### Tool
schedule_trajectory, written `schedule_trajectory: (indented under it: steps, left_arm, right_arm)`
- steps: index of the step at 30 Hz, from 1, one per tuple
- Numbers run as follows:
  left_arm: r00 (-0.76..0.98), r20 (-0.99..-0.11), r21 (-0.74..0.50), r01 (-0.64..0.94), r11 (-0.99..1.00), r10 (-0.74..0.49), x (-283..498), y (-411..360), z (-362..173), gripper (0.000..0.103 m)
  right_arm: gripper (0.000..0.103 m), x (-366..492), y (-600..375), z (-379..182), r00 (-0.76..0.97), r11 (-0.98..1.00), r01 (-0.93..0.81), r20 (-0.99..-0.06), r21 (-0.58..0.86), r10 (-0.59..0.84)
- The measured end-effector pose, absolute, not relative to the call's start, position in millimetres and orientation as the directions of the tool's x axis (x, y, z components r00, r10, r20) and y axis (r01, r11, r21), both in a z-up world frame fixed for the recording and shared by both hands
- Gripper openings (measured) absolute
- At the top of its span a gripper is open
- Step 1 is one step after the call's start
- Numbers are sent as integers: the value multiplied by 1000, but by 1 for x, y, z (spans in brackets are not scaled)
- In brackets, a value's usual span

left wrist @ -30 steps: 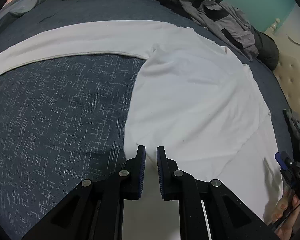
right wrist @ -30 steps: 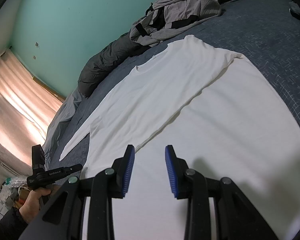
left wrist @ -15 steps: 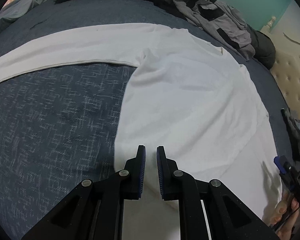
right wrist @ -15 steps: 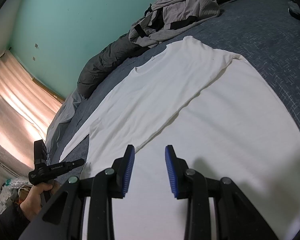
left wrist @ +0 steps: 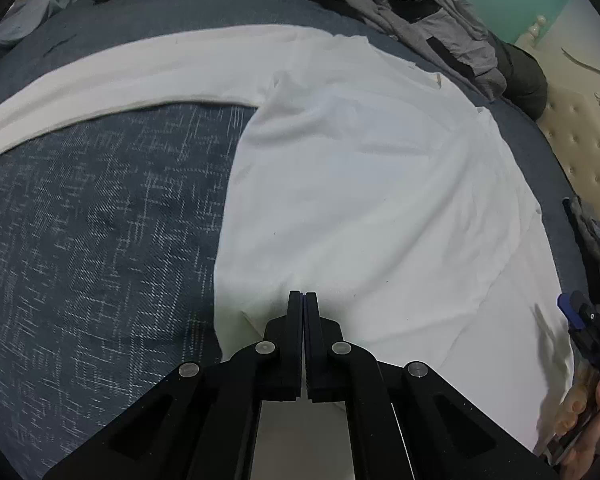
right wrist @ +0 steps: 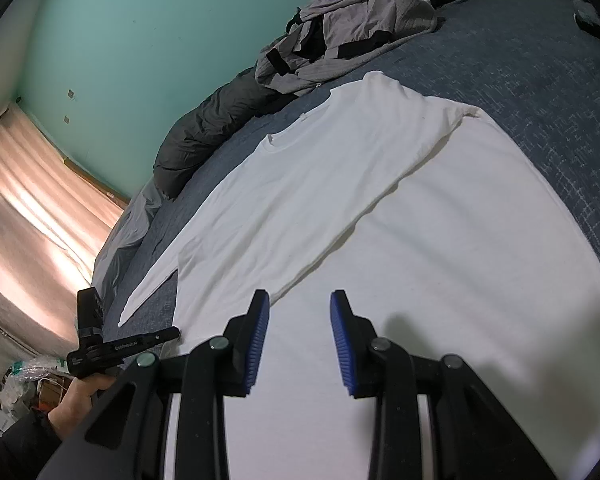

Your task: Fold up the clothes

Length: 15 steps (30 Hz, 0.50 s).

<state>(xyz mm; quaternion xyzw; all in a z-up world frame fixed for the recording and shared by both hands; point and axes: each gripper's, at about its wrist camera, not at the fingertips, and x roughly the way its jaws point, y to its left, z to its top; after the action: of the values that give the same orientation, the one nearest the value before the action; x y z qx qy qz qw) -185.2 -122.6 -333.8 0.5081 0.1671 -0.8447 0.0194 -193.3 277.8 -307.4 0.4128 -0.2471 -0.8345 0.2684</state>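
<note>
Lying spread on the dark blue bed cover [left wrist: 92, 240], the white long-sleeved shirt [left wrist: 360, 184] has one sleeve [left wrist: 112, 68] stretched out flat to the side and the other folded in across its body. The left tongs [left wrist: 302, 300] point steeply down at the shirt's near side edge, their jaws pressed together; whether a pinch of white cloth sits between them cannot be told, since the closed tips hide it. The right tongs [right wrist: 299, 312] hang low over the shirt's lower part, tilted gently downward, jaws narrowly parted with nothing between the blue pads [right wrist: 258, 340]. In the right wrist view the person's left hand [right wrist: 76, 400] (dark sleeve at the wrist) grips its black tool handle near the bed's edge. A crumpled grey garment [right wrist: 352, 28] and a dark quilt [right wrist: 212, 132] lie along the teal wall [right wrist: 148, 40].
</note>
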Motion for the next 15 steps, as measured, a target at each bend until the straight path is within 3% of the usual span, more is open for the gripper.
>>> schedule_trajectory:
  steps: [15]
  left_arm:
    - [-480,-873,-221,231,-948,86,-188,-133,-329,0]
  right_arm:
    - [31,-194,277,-308,-511,-731,244,-556,638,-655]
